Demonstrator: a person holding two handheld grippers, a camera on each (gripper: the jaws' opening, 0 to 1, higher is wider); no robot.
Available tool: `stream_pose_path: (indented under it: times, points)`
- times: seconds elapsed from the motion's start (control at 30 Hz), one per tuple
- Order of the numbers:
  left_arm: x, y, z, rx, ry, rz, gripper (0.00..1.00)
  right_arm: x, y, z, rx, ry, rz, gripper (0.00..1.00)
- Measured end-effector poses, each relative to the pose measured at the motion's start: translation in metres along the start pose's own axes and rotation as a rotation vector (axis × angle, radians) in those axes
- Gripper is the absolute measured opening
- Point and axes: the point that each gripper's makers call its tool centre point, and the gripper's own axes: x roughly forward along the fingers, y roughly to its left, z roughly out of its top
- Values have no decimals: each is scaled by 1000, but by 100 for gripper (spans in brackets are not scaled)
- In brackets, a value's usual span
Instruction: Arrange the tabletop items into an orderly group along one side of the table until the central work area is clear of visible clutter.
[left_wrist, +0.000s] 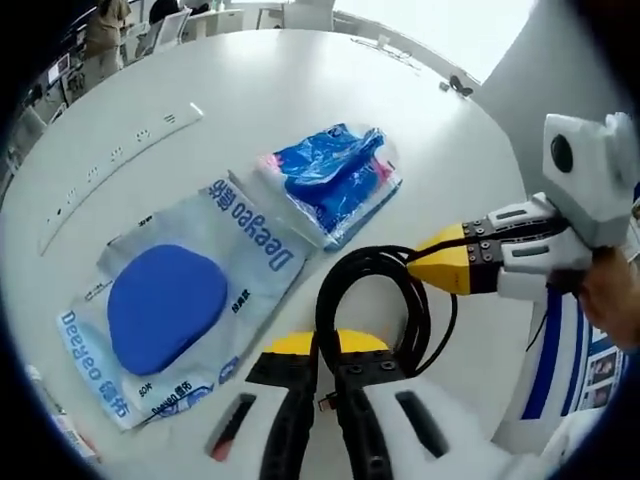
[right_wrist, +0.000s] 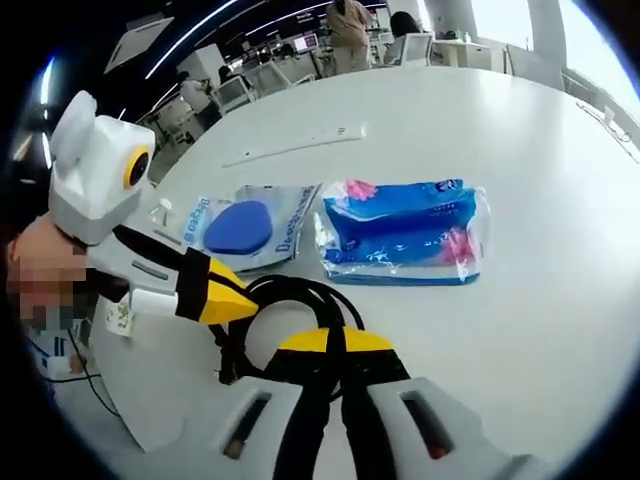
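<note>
A coiled black cable (left_wrist: 352, 262) lies near the table's edge, and both grippers grip it. My left gripper (left_wrist: 327, 345) is shut on the coil's near side. The right gripper (left_wrist: 425, 262) comes in from the right, shut on the coil's far side. In the right gripper view, my right gripper (right_wrist: 335, 340) pinches the black cable (right_wrist: 300, 288) and the left gripper (right_wrist: 245, 297) clamps it from the left. Beyond the coil lie a flat Deeyeo packet (left_wrist: 200, 290) (right_wrist: 250, 228) with a blue round pad, and a blue plastic pack (left_wrist: 335, 180) (right_wrist: 405, 232).
A long white power strip (left_wrist: 120, 160) (right_wrist: 295, 145) lies farther out on the round white table (left_wrist: 300, 80). A small tube-like item (left_wrist: 60, 425) sits at the near left edge. Chairs and people stand beyond the table. A hand (left_wrist: 610, 295) holds the right gripper.
</note>
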Motion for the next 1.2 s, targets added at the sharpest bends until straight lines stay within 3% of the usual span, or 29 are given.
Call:
stream_pose_path:
  times: [0.67,1.2]
  points:
    - [9,4,-2,-15,-3,-6,5,8,-6,-8,-9,16,-11,0]
    - [5,9,-1,-8,-18,4,14,6,-7,-7,-25,5,-25,3]
